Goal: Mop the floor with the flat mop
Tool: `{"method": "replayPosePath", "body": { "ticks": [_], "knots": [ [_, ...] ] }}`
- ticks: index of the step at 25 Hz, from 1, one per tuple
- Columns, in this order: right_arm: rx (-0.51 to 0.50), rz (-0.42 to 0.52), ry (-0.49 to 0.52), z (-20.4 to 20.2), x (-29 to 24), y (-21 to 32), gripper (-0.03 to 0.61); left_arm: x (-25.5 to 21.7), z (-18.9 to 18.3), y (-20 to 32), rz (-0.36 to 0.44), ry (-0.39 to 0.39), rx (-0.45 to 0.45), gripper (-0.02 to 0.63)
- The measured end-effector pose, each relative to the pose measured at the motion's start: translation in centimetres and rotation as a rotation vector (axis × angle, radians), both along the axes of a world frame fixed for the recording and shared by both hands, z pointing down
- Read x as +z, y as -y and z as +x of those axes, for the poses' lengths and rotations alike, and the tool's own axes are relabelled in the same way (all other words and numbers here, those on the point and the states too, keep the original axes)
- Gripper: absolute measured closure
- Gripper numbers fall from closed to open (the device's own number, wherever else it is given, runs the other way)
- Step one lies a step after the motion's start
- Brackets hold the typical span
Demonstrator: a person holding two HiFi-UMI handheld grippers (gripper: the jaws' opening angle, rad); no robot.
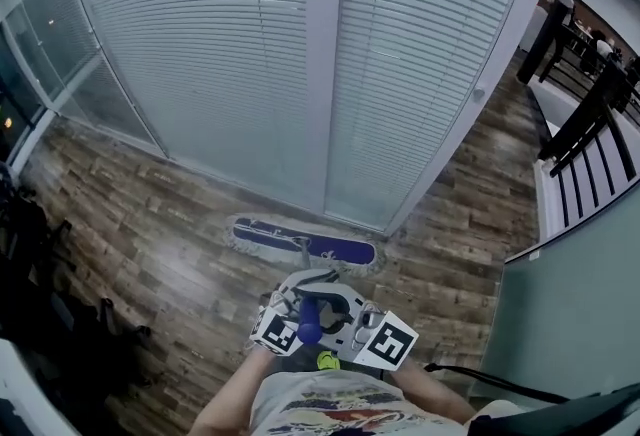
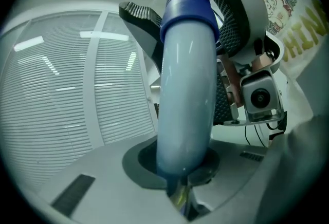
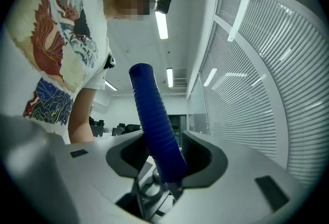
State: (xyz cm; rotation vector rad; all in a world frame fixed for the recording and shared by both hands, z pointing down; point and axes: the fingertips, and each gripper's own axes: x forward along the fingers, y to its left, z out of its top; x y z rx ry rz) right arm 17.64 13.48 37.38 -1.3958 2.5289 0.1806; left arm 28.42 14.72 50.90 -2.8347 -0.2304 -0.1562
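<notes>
Gripping the mop pole (image 2: 185, 89) tight in my left gripper (image 2: 182, 169), right gripper (image 3: 163, 161) jaws apart, loose around the blue grip (image 3: 154, 120), mop head (image 1: 300, 242) mid-frame on the floor (image 1: 150, 224).

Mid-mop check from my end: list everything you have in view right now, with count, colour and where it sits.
Flat mop head: one, blue-purple, on the floor near the foot of the blinds.
Mop handle: one, pale blue shaft topped by a dark blue ribbed grip, rising from the head to the grippers.
Floor: one, brown wood planks, underfoot.
Blinds: two panels, white, straight ahead.
Railing: one, black, far right.
Dark shapes: black, lower left, too dim to name.
Shirt: one, white with a colourful print, on the person.
Left gripper: one, grey, fingers closed on the pale shaft.
Right gripper: one, grey, fingers apart around the ribbed grip.
</notes>
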Motion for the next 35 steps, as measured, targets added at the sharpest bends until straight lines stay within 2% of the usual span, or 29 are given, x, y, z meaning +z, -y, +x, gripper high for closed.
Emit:
{"method": "replayPosePath", "body": {
  "ticks": [4,7,10,13,16,21,23,26,29,33,35],
  "knots": [
    [0.010,0.023,-0.004,1.0,-1.1,4.1,0.405,-1.0,1.4,3.9,0.017,-0.019,-0.001,0.596],
    [0.009,0.032,-0.013,1.1,-2.1,7.6,0.416,0.1,1.8,7.3,0.003,-0.014,0.000,0.603],
    [0.006,0.013,-0.014,1.1,-2.5,10.2,0.417,1.6,2.0,9.4,-0.001,0.013,0.036,0.603],
    [0.012,-0.014,-0.010,1.4,-3.0,13.0,0.417,0.6,2.3,11.8,-0.020,0.025,0.065,0.601],
    [0.028,-0.032,-0.017,1.8,-3.4,15.0,0.419,0.1,2.1,13.4,-0.074,0.011,0.101,0.600],
    [0.048,-0.053,-0.023,3.3,-3.6,16.0,0.420,-2.4,1.9,14.0,-0.077,-0.022,0.198,0.572],
    [0.069,-0.056,-0.037,3.4,-3.7,15.3,0.420,-4.5,0.6,13.1,-0.071,-0.062,0.223,0.556],
    [0.089,-0.099,-0.129,1.4,-3.1,12.8,0.433,-6.8,-2.3,10.2,-0.046,-0.082,0.252,0.521],
    [0.097,-0.136,-0.183,-0.6,-2.0,9.6,0.442,-6.4,-3.6,6.5,-0.023,-0.022,0.280,0.531],
    [0.117,-0.127,-0.139,-3.5,-0.3,2.5,0.440,-4.0,-6.1,-0.3,0.016,0.038,0.259,0.532],
    [0.087,-0.250,-0.232,-5.8,3.7,-2.3,0.433,-2.0,-8.3,-4.3,0.024,0.082,0.247,0.532]
  ]
}}
